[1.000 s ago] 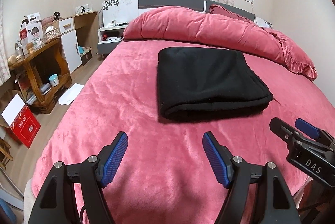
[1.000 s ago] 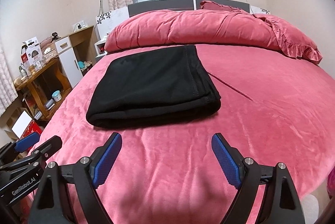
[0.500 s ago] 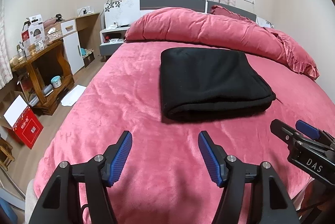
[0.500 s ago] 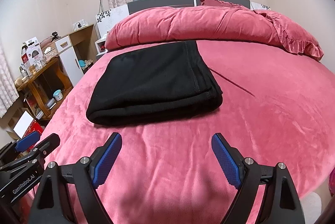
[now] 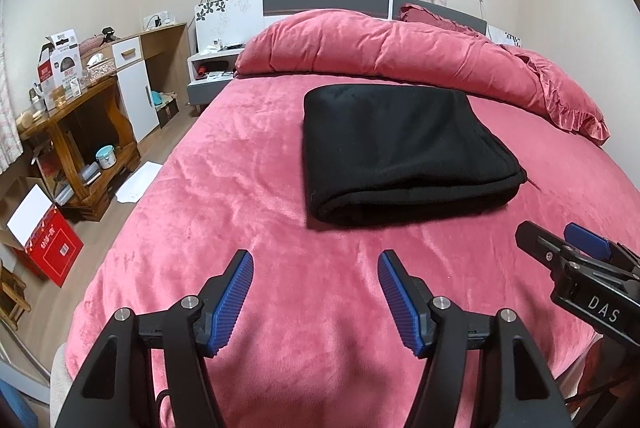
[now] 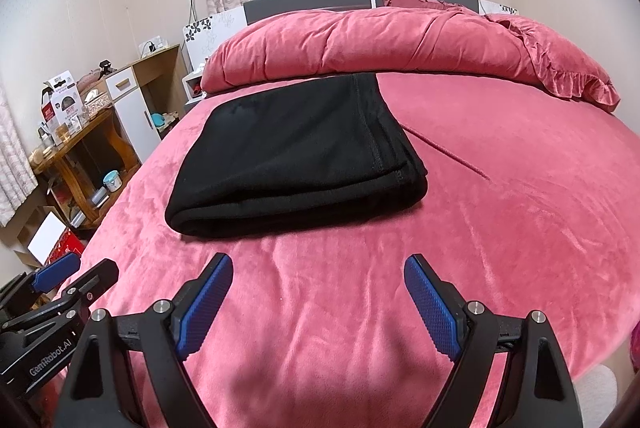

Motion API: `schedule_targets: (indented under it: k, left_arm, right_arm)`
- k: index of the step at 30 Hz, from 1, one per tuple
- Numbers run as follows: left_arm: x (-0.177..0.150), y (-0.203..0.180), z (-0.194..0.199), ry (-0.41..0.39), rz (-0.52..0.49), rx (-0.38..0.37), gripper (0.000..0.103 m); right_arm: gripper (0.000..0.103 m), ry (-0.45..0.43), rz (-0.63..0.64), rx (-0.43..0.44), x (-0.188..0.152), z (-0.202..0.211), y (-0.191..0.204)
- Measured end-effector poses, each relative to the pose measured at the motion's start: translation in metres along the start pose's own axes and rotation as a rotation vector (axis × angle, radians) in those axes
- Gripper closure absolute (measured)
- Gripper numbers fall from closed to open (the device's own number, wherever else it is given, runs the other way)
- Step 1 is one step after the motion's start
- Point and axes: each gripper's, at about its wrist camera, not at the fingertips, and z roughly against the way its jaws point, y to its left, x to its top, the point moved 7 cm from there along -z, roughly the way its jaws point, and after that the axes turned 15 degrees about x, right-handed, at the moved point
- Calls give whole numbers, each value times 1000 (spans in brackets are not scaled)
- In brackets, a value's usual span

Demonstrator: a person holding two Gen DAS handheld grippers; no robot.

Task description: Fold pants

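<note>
The black pants (image 5: pixel 404 151) lie folded into a thick rectangle on the pink bed (image 5: pixel 240 195); they also show in the right wrist view (image 6: pixel 296 155). My left gripper (image 5: pixel 316 268) is open and empty, held above the bed in front of the pants' near fold. My right gripper (image 6: pixel 318 268) is open and empty, also short of the pants and apart from them. The right gripper shows at the right edge of the left wrist view (image 5: pixel 576 268). The left gripper shows at the lower left of the right wrist view (image 6: pixel 60 288).
A rolled pink duvet (image 5: pixel 380 51) and a frilled pillow (image 5: pixel 560 95) lie at the head of the bed. A wooden desk (image 5: pixel 76 131), a white cabinet (image 5: pixel 136 87) and a red box (image 5: pixel 48 248) stand left of the bed.
Both grippers have drawn back slightly from the folded pants. The left gripper's jaws have narrowed a little. The pants have not moved.
</note>
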Motion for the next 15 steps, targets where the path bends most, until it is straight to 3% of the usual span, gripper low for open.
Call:
schedule_targets:
  k: [15]
  left_arm:
    - [-2,1,-4,11,-10,1,37]
  right_arm:
    - [15,20,-13,5,-3,-3,-1]
